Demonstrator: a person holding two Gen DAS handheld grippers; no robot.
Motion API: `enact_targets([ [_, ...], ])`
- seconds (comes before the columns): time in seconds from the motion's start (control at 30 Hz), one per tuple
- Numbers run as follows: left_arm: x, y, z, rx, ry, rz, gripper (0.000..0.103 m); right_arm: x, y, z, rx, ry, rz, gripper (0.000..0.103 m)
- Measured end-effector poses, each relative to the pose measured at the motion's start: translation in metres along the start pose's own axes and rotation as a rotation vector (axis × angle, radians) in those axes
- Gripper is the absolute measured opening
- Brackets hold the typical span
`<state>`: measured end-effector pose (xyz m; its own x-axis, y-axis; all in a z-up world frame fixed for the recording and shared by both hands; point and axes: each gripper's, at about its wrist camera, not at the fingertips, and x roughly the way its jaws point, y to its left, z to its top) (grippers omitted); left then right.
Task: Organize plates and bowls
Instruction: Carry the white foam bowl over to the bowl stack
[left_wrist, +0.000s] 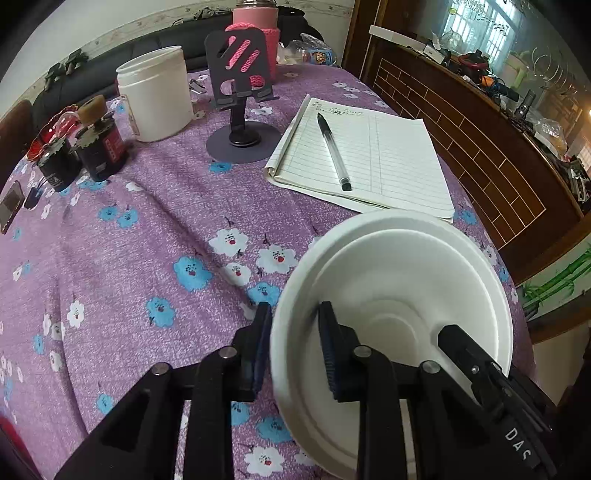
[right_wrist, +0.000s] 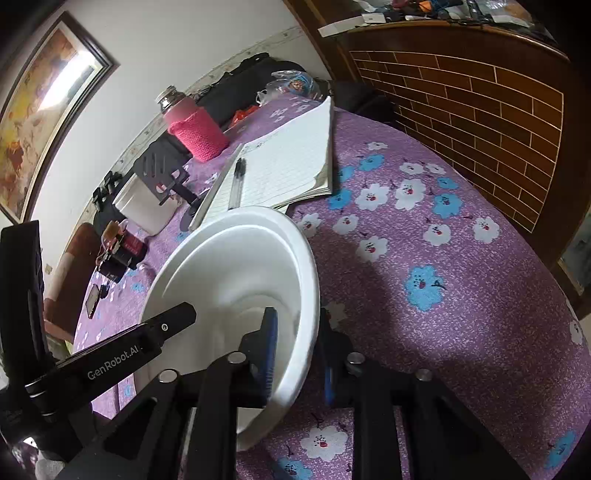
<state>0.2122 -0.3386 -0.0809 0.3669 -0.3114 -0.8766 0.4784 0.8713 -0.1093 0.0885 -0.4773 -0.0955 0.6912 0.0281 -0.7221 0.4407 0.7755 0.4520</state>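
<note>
- Far left of the left wrist view: two dark jars stand near the edge of the table, which is covered in a purple flowered cloth.
- Just right of them is a white tub with no lid, and beside that a dark phone stand on a round base.
- Behind the stand is a pink bottle in a knitted sleeve.
- Right of the stand lies an open lined notebook with a pen lying across its page.
- In front of the notebook is the white bowl, with a second white rim nested inside it; whether it rests on the cloth or is lifted I cannot tell.
- The left gripper is clamped on the bowl's left rim, one finger outside the wall and one inside.
- In the right wrist view the right gripper is clamped on the bowl at its right rim, one blue-padded finger inside and the other outside.
- In that same view the other gripper's black finger reaches into the bowl from the left.
- Far right, beyond the table, is a brown brick-patterned wall.
</note>
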Motion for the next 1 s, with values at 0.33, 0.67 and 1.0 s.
enact_targets([
  [0.33,-0.047,0.022,-0.028,0.006,-0.063,0.058,0.018,-0.003,0.03,-0.011,-0.135,-0.02,0.102,0.017],
  [0.67,-0.132,0.088,-0.081,-0.054,-0.195,0.142,0.018,-0.019,0.114,-0.066,-0.31,0.061,0.223,0.013],
  [1.0,-0.218,0.163,-0.152,-0.196,-0.306,0.175,0.019,-0.067,0.202,-0.129,-0.457,0.056,0.286,0.014],
])
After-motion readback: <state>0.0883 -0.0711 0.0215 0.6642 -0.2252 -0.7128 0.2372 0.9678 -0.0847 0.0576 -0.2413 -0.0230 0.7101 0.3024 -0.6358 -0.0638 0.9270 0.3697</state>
